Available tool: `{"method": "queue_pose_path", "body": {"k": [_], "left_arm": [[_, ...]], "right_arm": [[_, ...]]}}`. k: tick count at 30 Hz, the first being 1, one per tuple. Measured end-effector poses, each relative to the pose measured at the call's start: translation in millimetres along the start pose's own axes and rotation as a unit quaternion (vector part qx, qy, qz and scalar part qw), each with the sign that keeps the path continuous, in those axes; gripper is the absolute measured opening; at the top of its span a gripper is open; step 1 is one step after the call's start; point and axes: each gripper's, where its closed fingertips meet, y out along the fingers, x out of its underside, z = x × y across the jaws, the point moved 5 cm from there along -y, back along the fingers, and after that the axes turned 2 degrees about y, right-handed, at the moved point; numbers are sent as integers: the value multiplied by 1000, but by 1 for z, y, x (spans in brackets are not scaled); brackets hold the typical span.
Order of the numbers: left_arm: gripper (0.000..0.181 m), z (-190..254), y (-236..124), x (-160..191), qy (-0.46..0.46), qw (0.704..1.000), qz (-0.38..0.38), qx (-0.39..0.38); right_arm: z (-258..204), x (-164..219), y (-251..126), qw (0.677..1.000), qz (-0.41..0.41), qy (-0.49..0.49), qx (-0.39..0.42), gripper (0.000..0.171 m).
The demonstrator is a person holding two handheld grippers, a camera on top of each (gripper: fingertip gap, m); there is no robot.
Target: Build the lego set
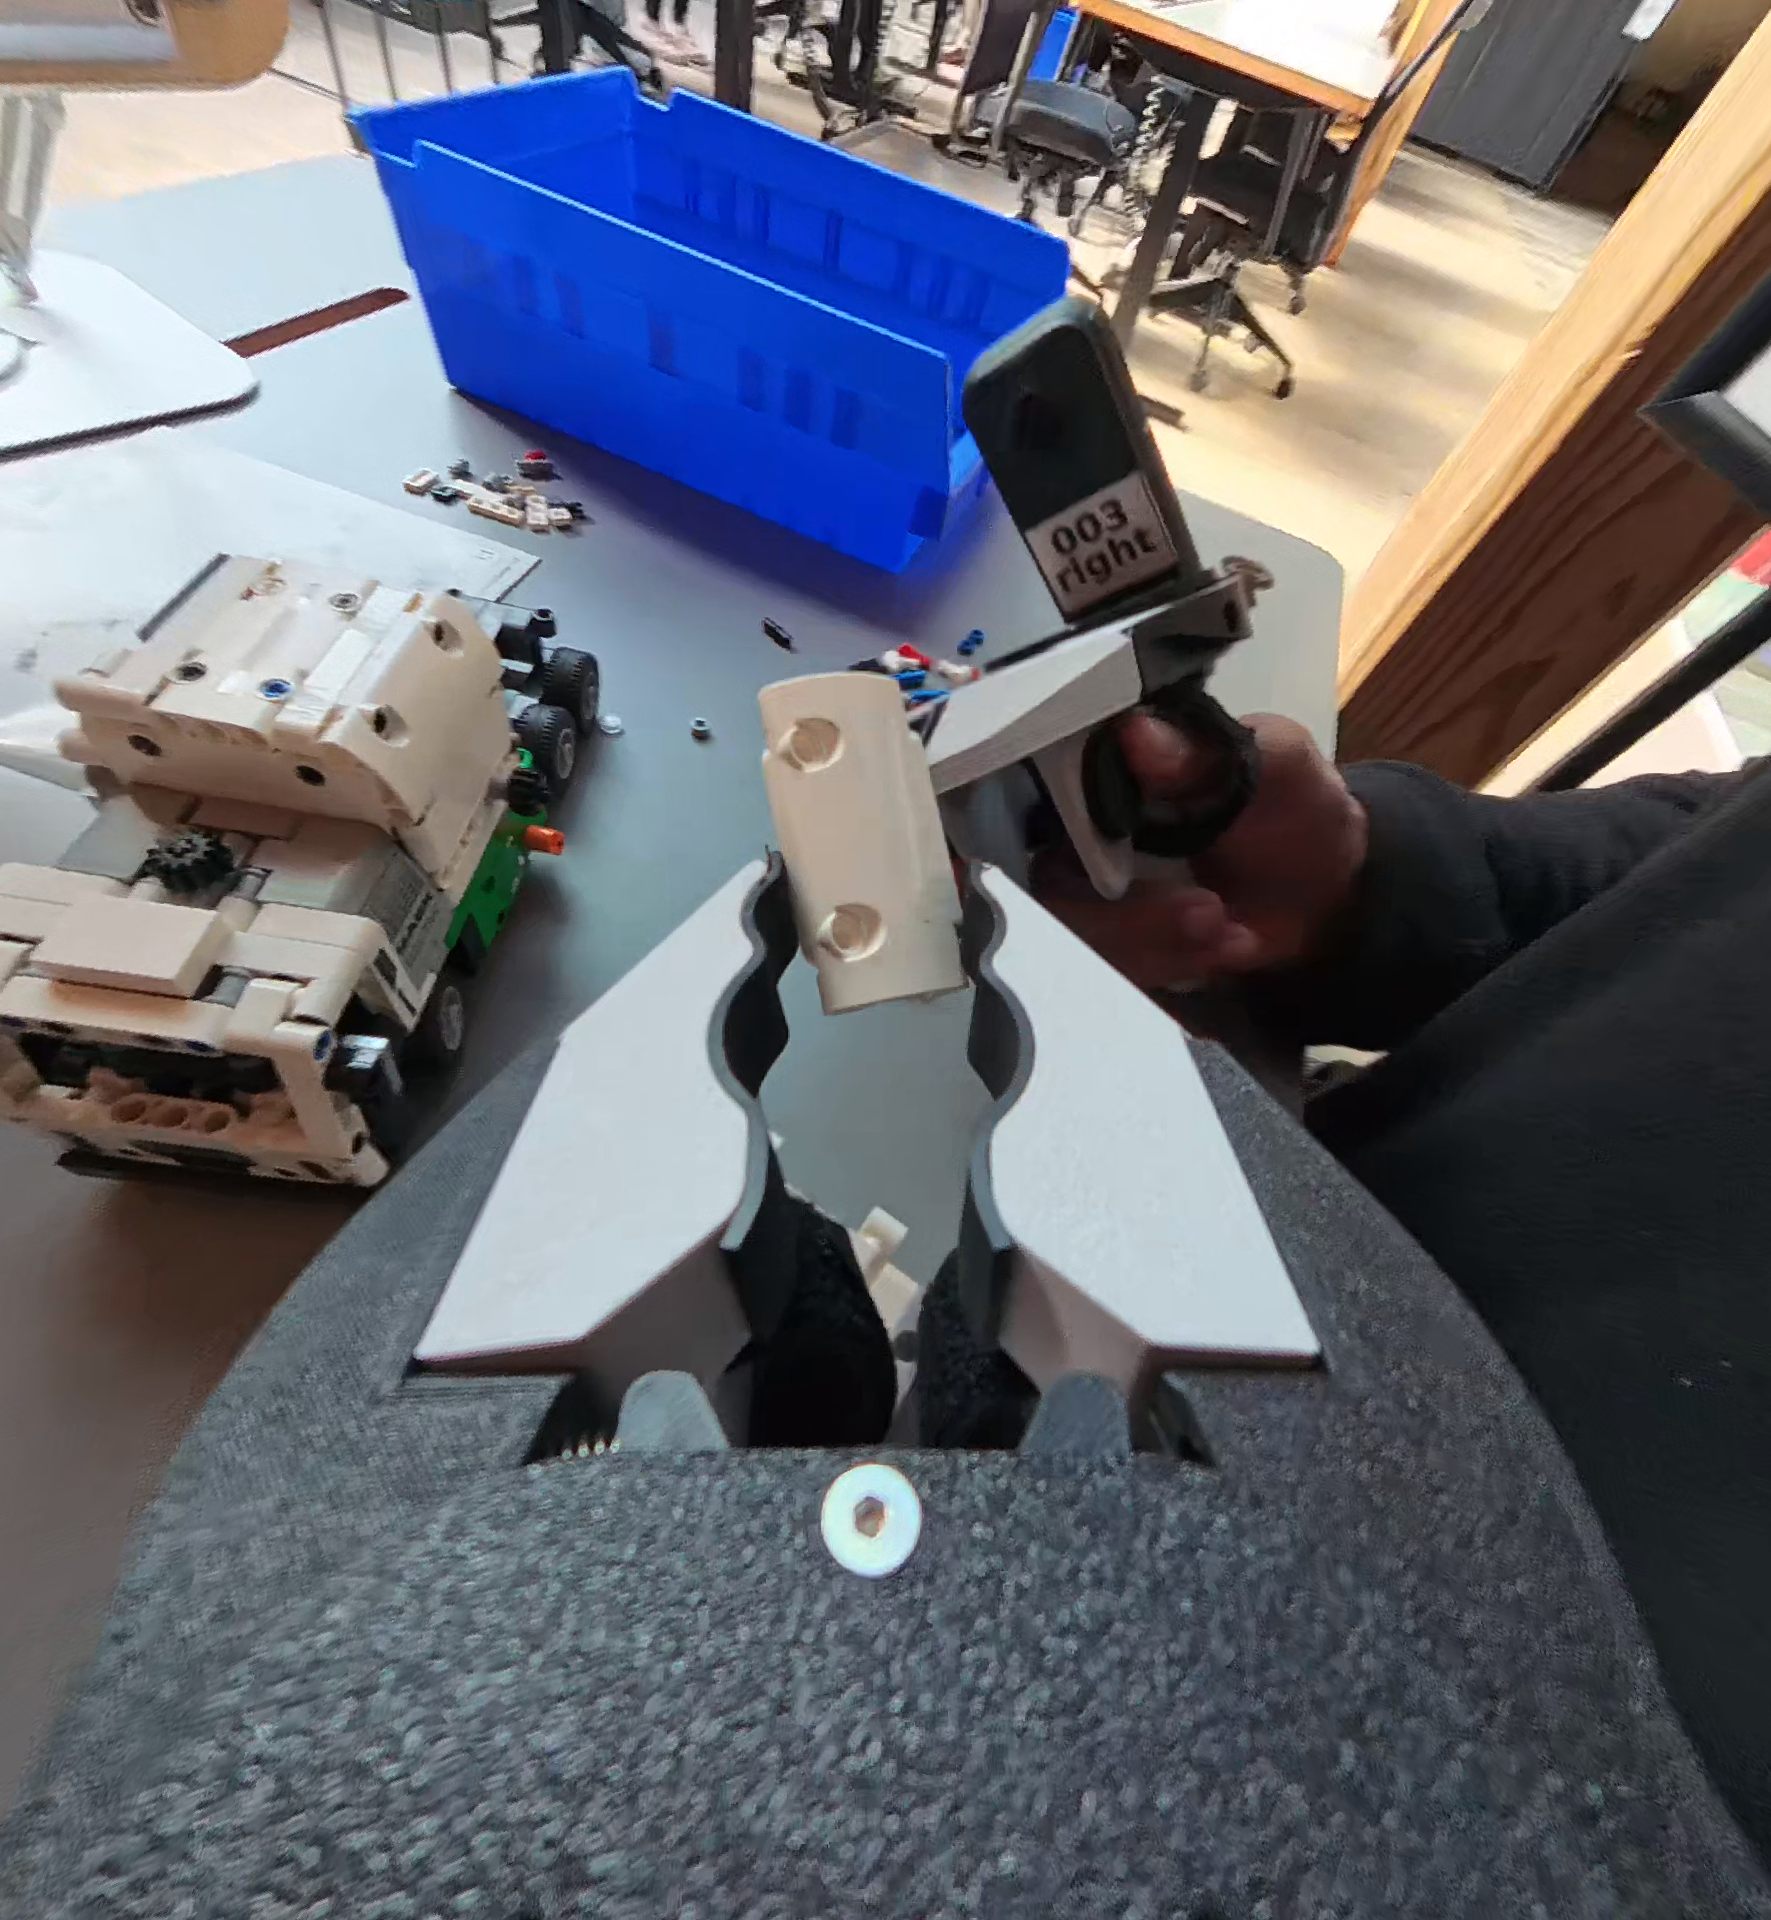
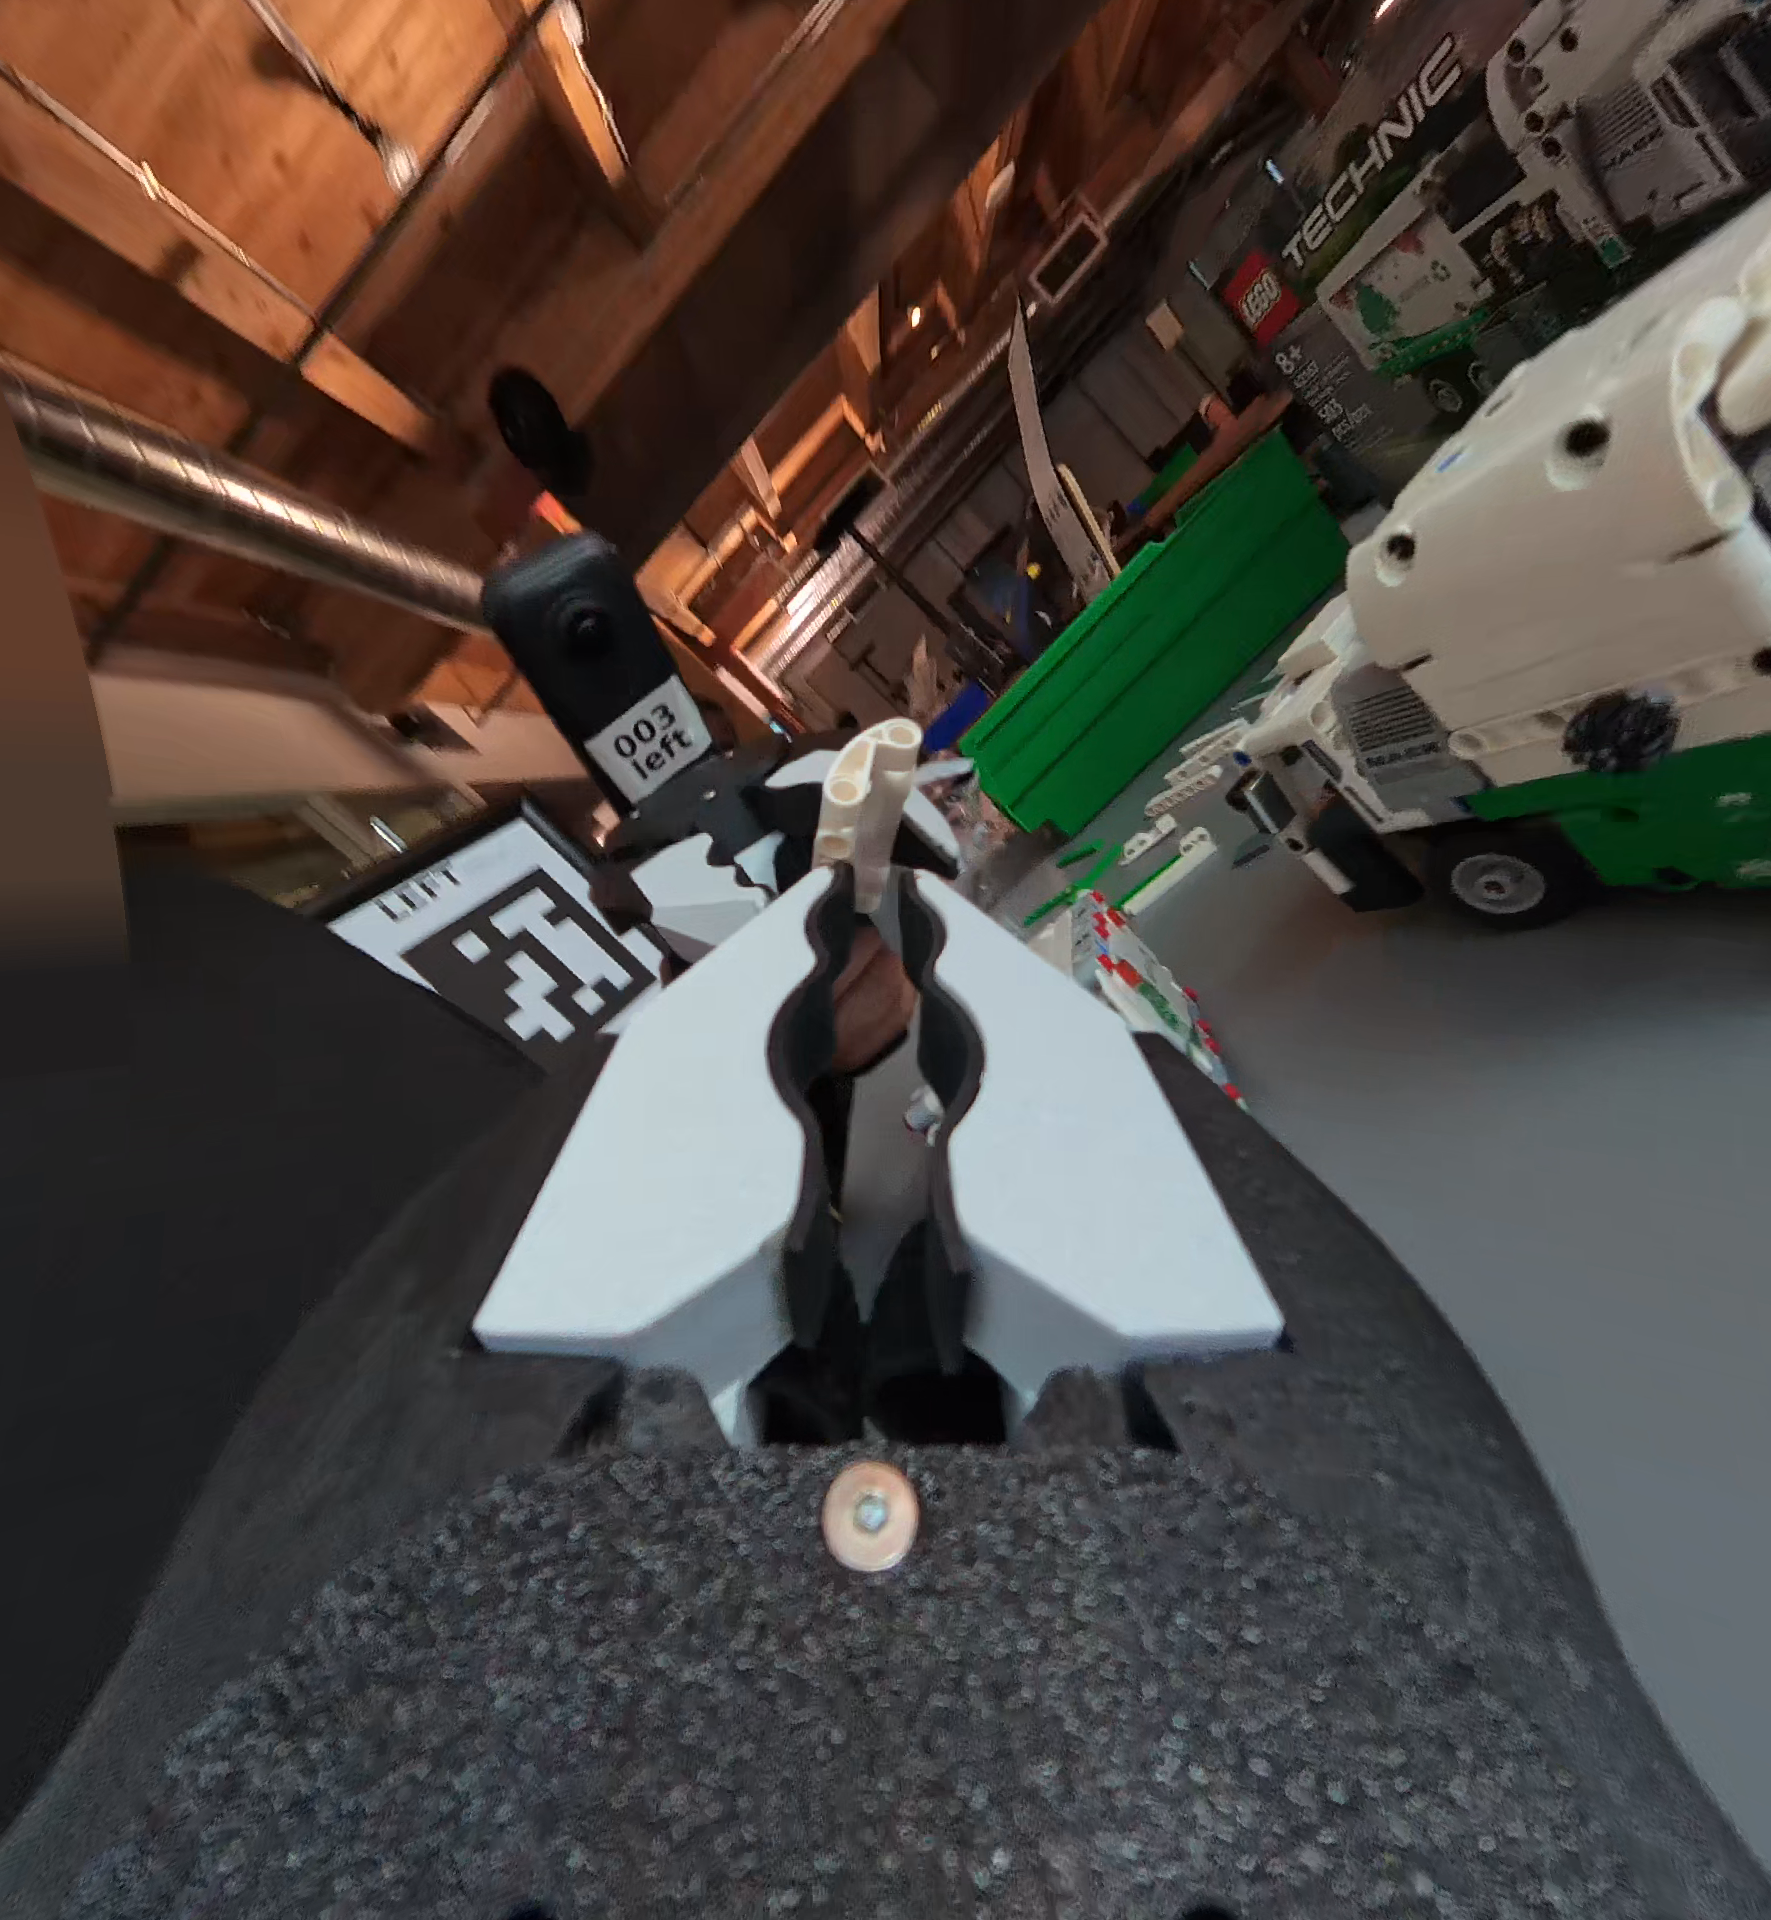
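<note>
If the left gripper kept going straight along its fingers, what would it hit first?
The white Lego panel already sits between the left gripper's fingertips; just beyond it is the right gripper, though depth is unclear.

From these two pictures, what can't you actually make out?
- Inside of the blue bin, left wrist view: its walls hide it.
- Loose parts by the bin: too small to identify.
- White panel: the grippers cover its far side.
- Truck, right wrist view: blurred, cut by the edge.
</note>
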Motion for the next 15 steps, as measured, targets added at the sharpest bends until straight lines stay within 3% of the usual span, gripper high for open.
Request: {"method": "queue_pose_path", "body": {"k": [1,4,7,10,15], "left_arm": [[29,2,-2,0,-21,999,-3,26],[29,4,-8,2,-86,991,-25,94],[29,12,-11,4,-151,968,-68,189],[29,17,-9,7,-184,947,-107,241],[29,14,-3,11,-208,936,-137,248]], "right_arm": [[-3,-3,-3,999,-27,-39,8,7],[-7,-6,-15,965,-136,-213,65,27],[-15,5,-18,874,-238,-407,118,32],[-38,8,-9,779,-227,-568,135,18],[-43,17,-2,685,-237,-661,194,22]]}}
